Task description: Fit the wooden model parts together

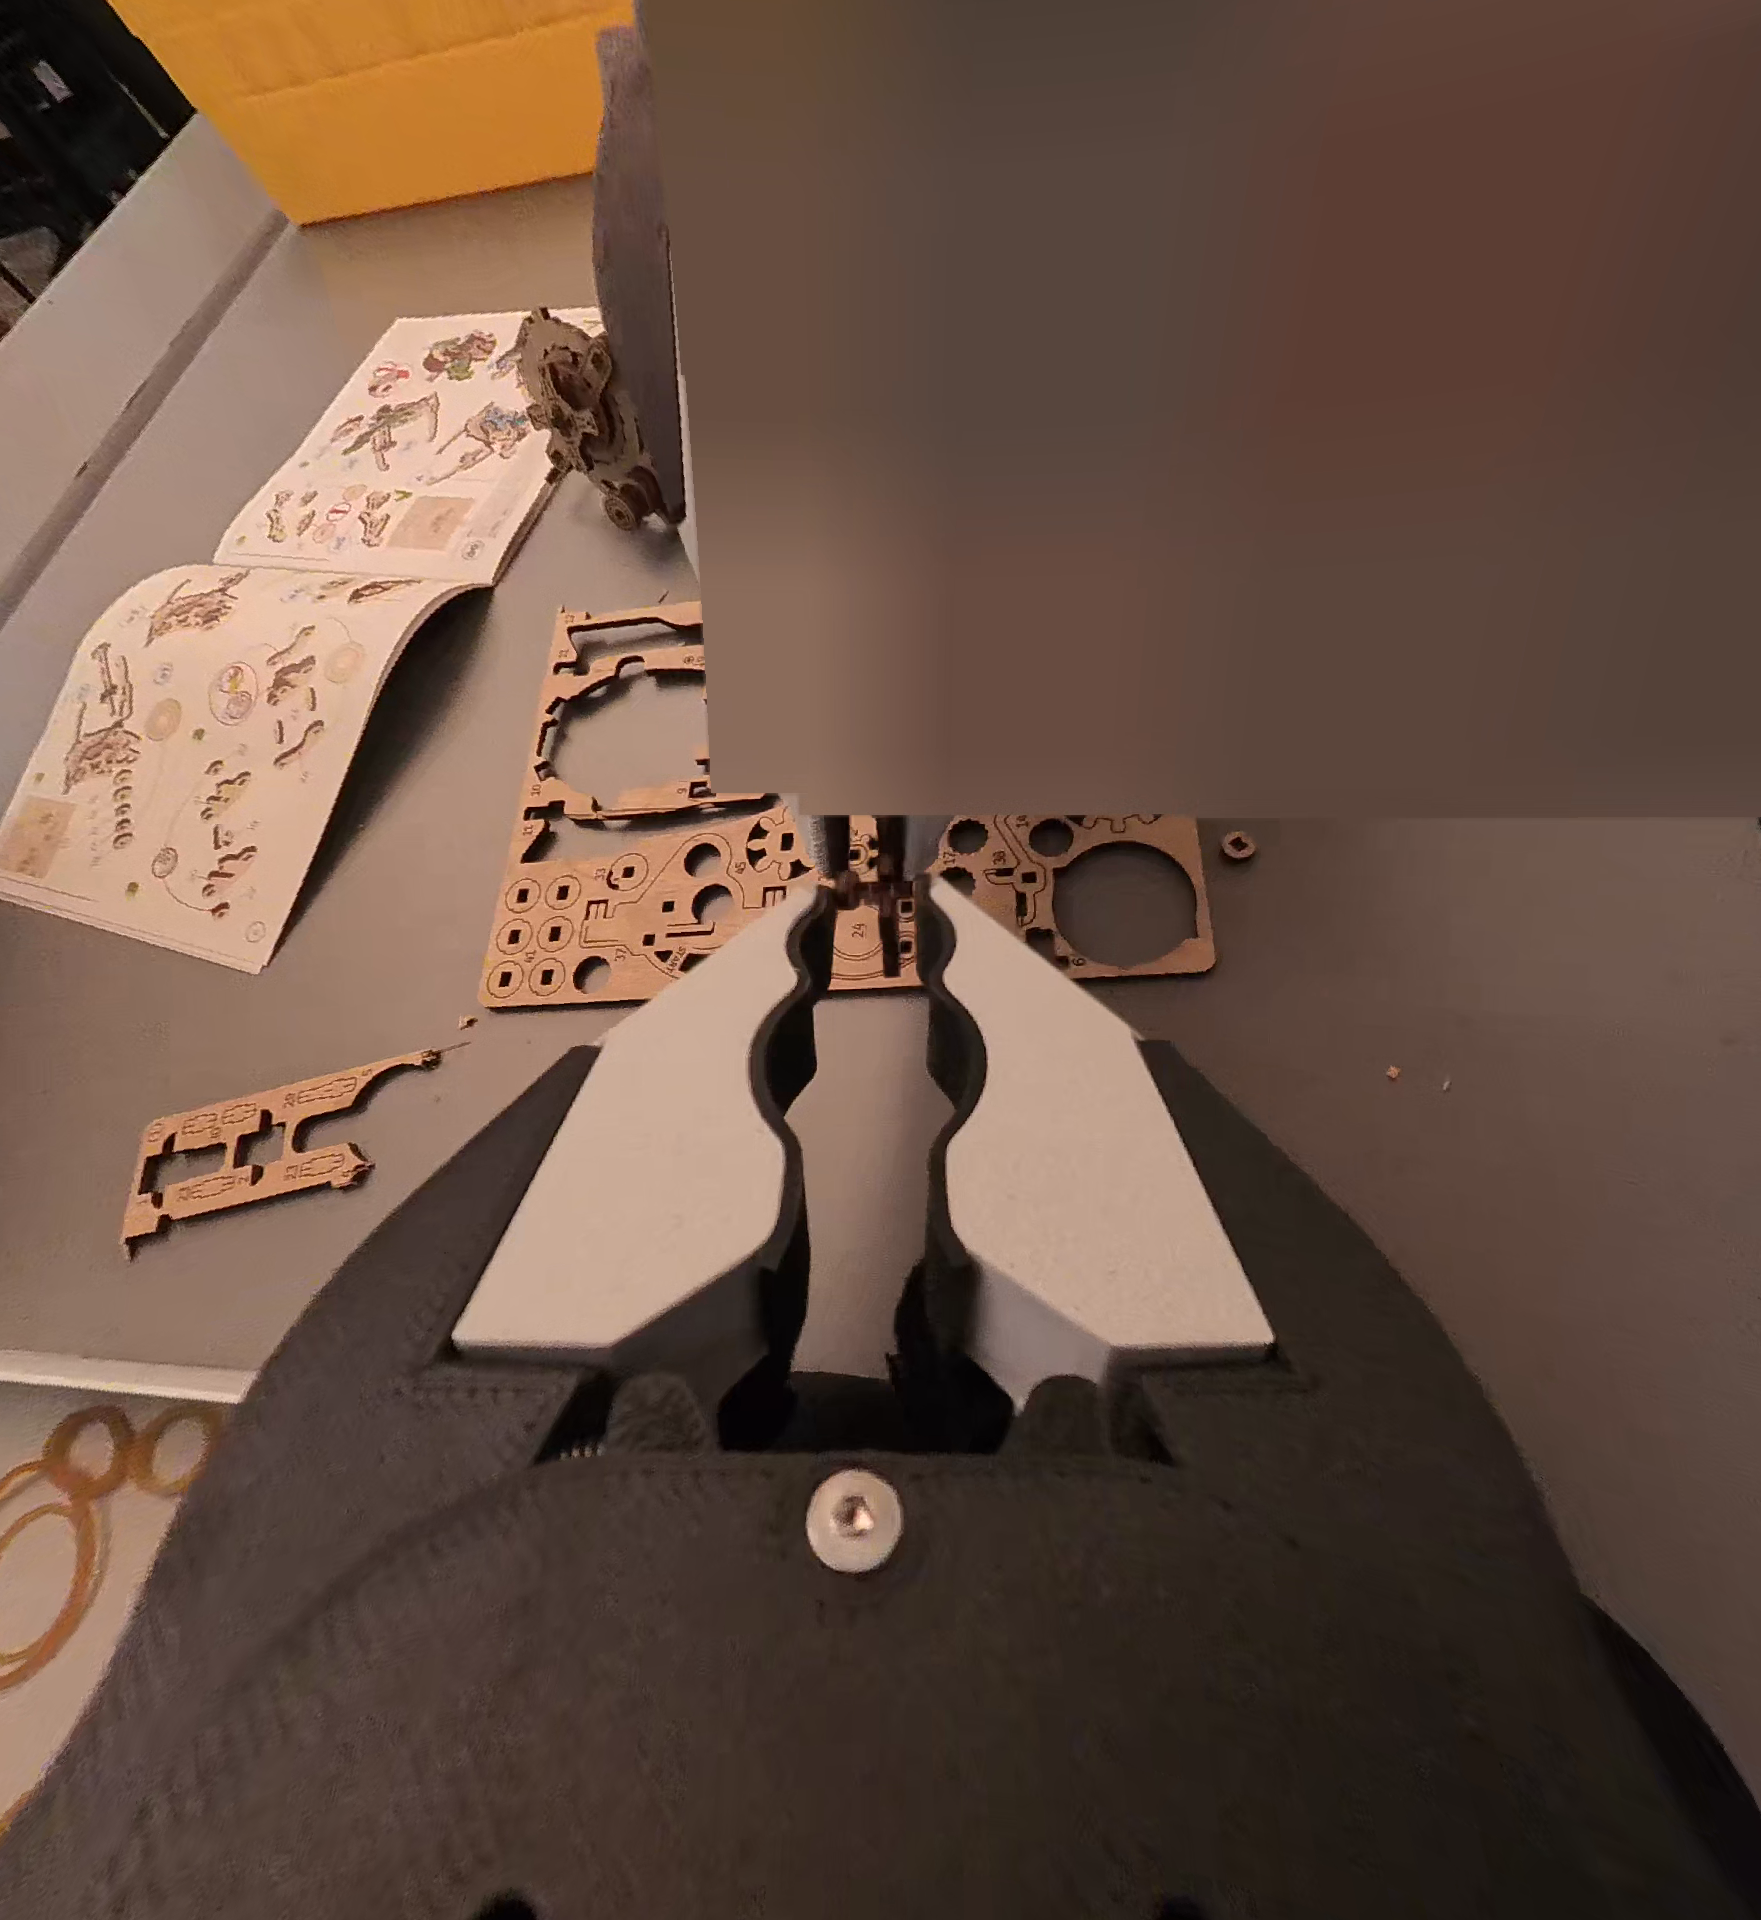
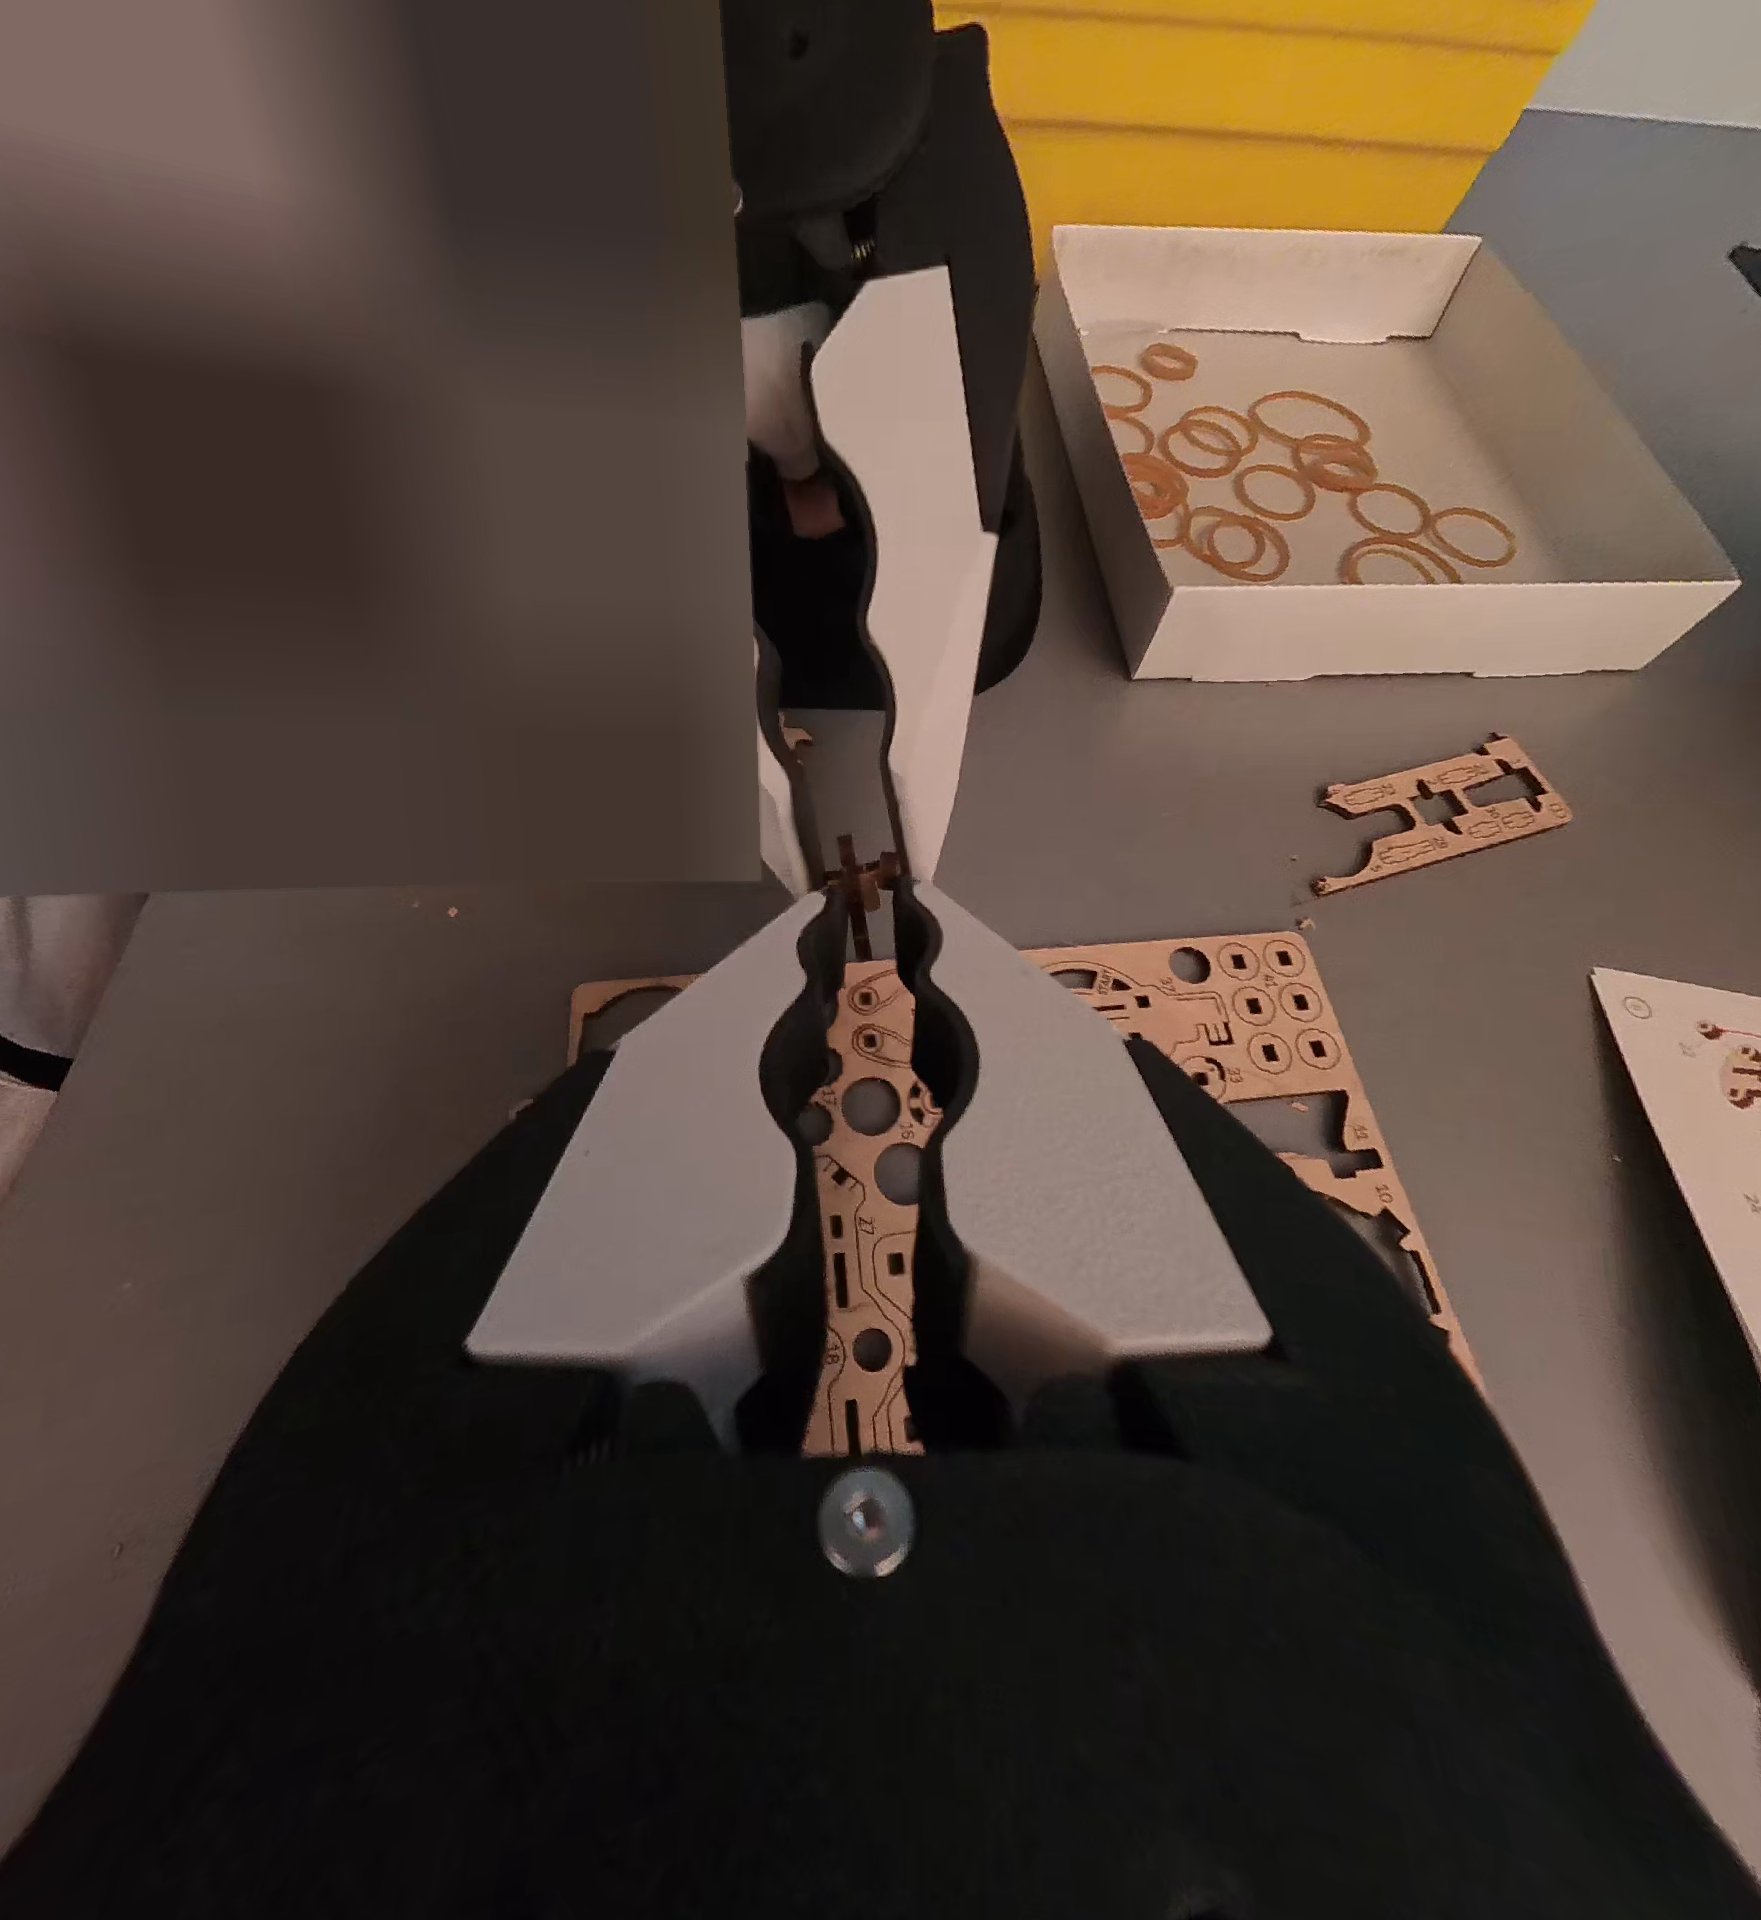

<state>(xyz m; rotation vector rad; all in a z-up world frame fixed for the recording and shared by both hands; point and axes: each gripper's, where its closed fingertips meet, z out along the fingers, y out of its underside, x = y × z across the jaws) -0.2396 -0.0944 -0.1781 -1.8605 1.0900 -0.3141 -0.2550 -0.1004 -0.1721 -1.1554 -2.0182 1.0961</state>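
Note:
My left gripper (image 1: pixel 871 894) is shut on a small dark wooden part (image 1: pixel 868 906) held just above the table. My right gripper (image 2: pixel 863 896) faces it tip to tip and is shut on a small cross-shaped wooden part (image 2: pixel 860 881). The two parts touch between the tips. The left gripper (image 2: pixel 850 847) also shows in the right wrist view, with its white finger (image 2: pixel 907 540) upright. A punched wooden parts sheet (image 1: pixel 595 925) lies under the grippers and also shows in the right wrist view (image 2: pixel 1260 1029). A partly built wooden model (image 1: pixel 585 416) stands at the back.
An open instruction booklet (image 1: pixel 232 727) lies left. A broken-off sheet fragment (image 1: pixel 252 1153) lies near the front. A white box (image 2: pixel 1427 623) holds several rubber bands (image 2: pixel 1302 426). A yellow box (image 2: pixel 1271 104) stands behind. A tiny wooden piece (image 1: pixel 1237 847) lies right. A mosaic patch hides much of both views. Less than 4 cm separates the two grippers' tips.

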